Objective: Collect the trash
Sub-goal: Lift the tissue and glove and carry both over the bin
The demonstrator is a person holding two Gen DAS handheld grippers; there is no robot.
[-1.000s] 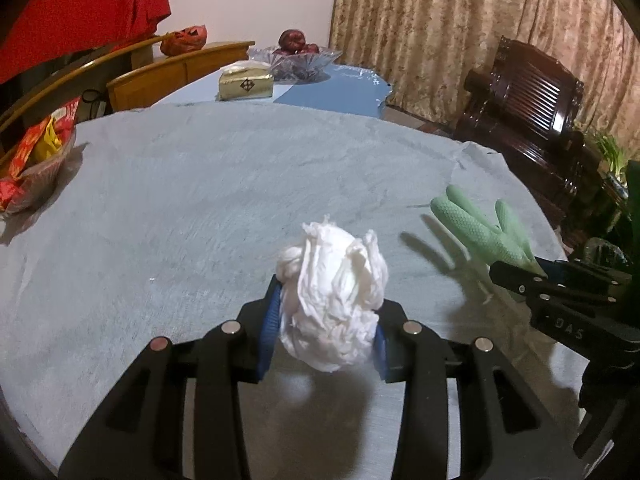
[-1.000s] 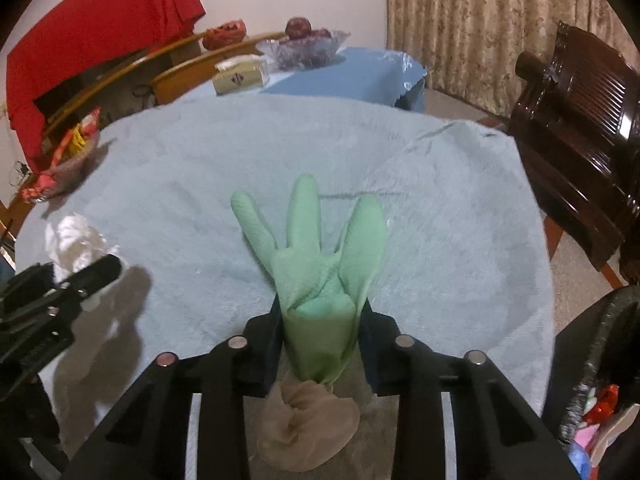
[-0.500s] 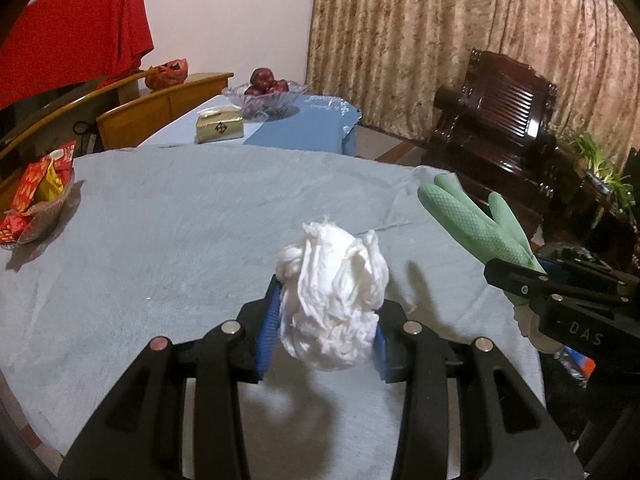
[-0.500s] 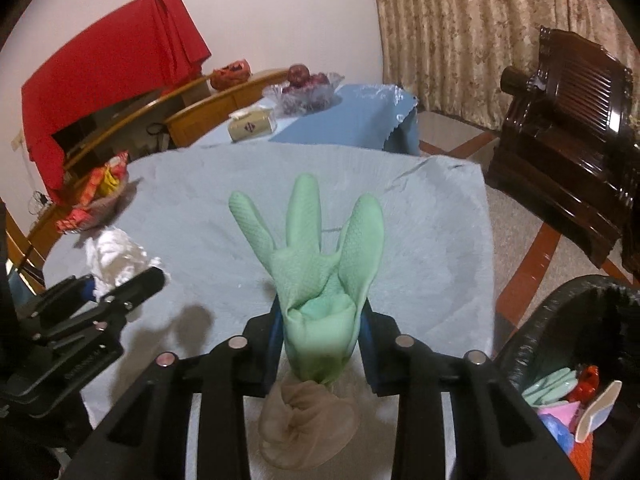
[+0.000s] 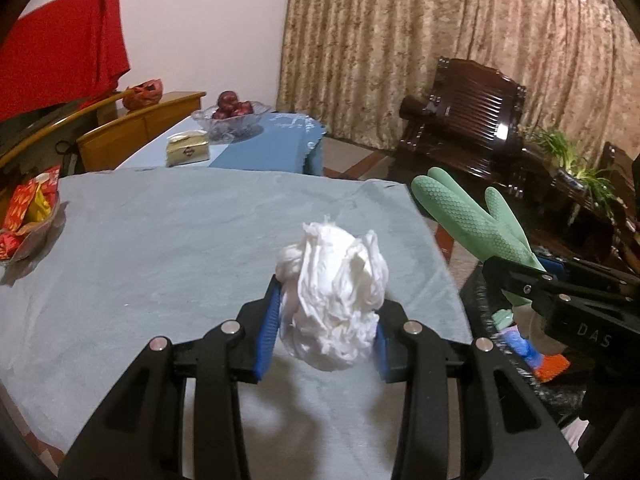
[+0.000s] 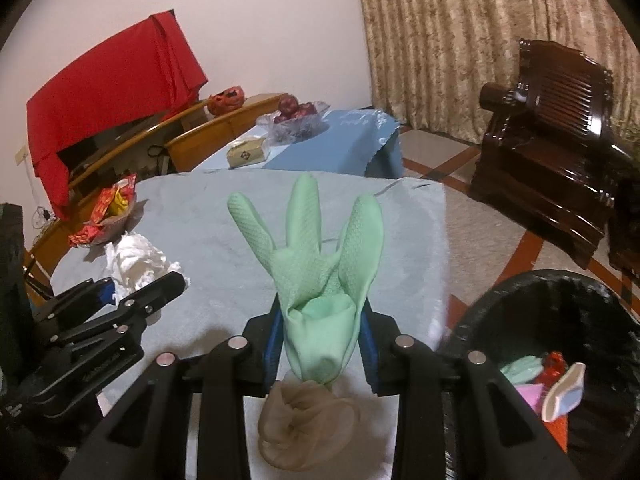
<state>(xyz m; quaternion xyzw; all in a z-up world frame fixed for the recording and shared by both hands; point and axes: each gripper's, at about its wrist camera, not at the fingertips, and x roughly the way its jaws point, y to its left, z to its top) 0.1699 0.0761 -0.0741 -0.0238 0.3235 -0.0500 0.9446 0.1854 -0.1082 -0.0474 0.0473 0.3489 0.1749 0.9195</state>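
Note:
My left gripper [image 5: 325,322] is shut on a crumpled white tissue wad [image 5: 334,298] and holds it above the grey-blue tablecloth [image 5: 160,240]. My right gripper [image 6: 322,340] is shut on a green rubber glove [image 6: 320,264] with a tan cuff [image 6: 306,426] hanging below. The glove also shows at the right of the left wrist view [image 5: 472,224]. A black trash bin [image 6: 560,360] with several bits of trash inside stands at the lower right, beside the table edge. The left gripper and tissue show in the right wrist view [image 6: 132,264].
A bowl of red snack packets [image 5: 28,216] sits at the table's left edge. A second table with blue cloth [image 5: 260,140] holds a fruit bowl [image 5: 232,114] and tissue box [image 5: 187,151]. A dark wooden armchair [image 6: 552,148] stands at the right.
Both grippers have risen and pulled back toward the table's right edge with their loads. The trash bin has come into the right wrist view.

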